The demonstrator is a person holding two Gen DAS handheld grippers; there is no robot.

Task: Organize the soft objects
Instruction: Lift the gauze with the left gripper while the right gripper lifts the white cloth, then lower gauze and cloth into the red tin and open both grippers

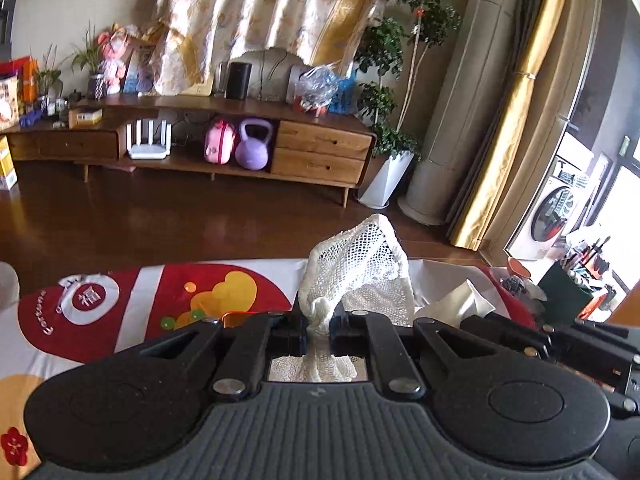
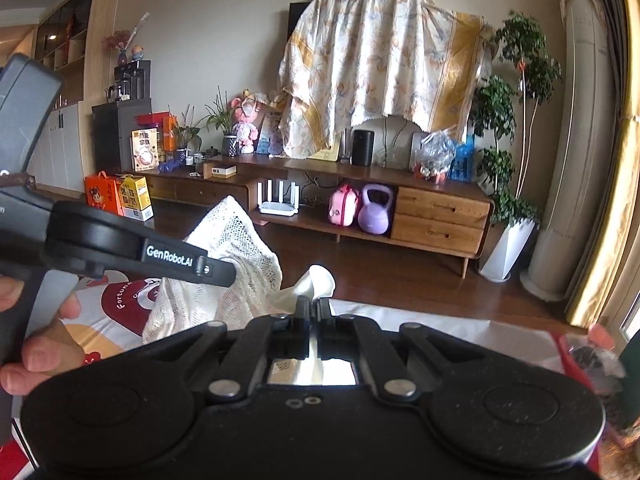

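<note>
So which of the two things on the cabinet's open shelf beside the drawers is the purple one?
The kettlebell, the one right next to the drawers. The pink case on its other side, toward the white router, is the other.

We see a white open-mesh knit cloth [image 1: 360, 268] pinched at its bunched lower edge, its body rising upright and folding over toward one o'clock above a red-and-white patterned sheet. Just beside it, at three o'clock, a smooth white fabric piece [image 2: 316, 282] stands crumpled, its top edge curling over.
</note>
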